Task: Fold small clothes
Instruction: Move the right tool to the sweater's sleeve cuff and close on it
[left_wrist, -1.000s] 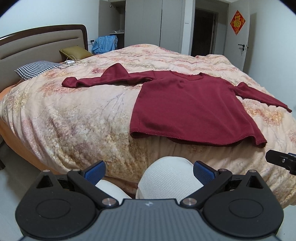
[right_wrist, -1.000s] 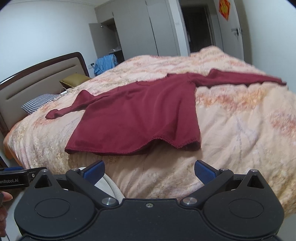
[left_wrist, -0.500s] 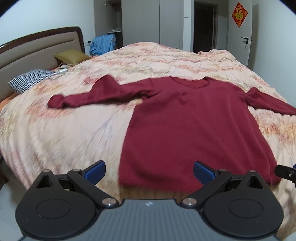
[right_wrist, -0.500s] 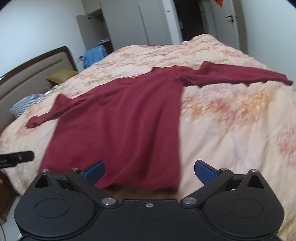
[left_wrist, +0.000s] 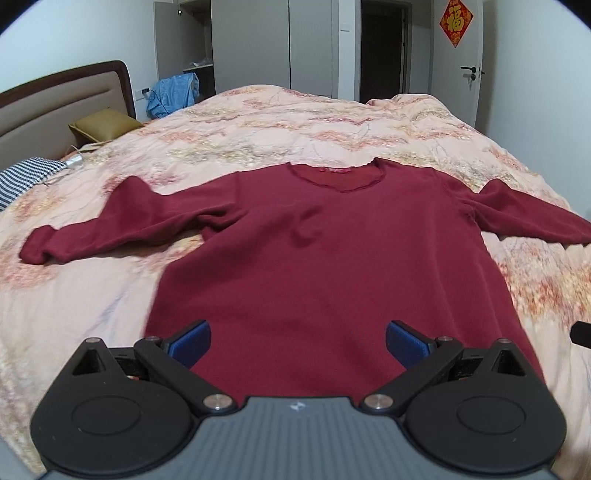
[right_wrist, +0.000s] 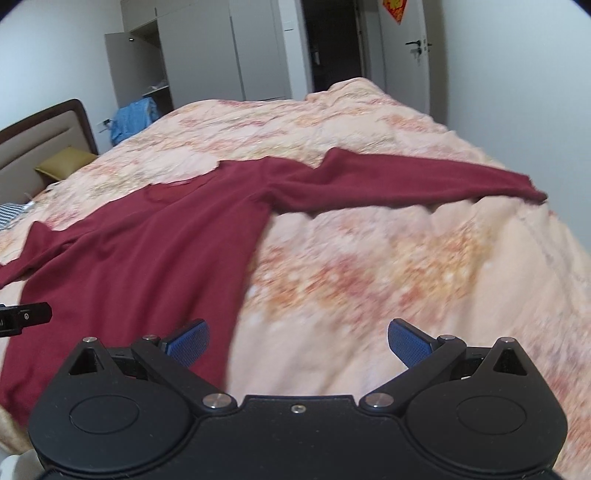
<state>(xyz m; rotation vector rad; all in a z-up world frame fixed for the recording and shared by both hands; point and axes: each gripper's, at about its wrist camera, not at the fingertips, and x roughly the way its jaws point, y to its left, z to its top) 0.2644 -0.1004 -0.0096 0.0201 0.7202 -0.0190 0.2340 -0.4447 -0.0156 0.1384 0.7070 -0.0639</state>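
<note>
Nothing's folded yet: the red sweater (left_wrist: 332, 266) lies flat on the bed (left_wrist: 295, 122), sleeves out left and right. Left gripper (left_wrist: 297, 341) and right gripper (right_wrist: 297, 341) both spread wide, grasping nothing.

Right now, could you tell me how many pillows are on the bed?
2: a mustard pillow by the headboard, and a checked pillow nearer the left edge. The quilt may hide more.

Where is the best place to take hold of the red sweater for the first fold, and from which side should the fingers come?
Probably the cuff of a spread sleeve. The red sweater lies flat, front up, on the bedspread; its right sleeve stretches outward. The open right gripper could approach from the outer side, pinch the cuff and carry it inward.
</note>
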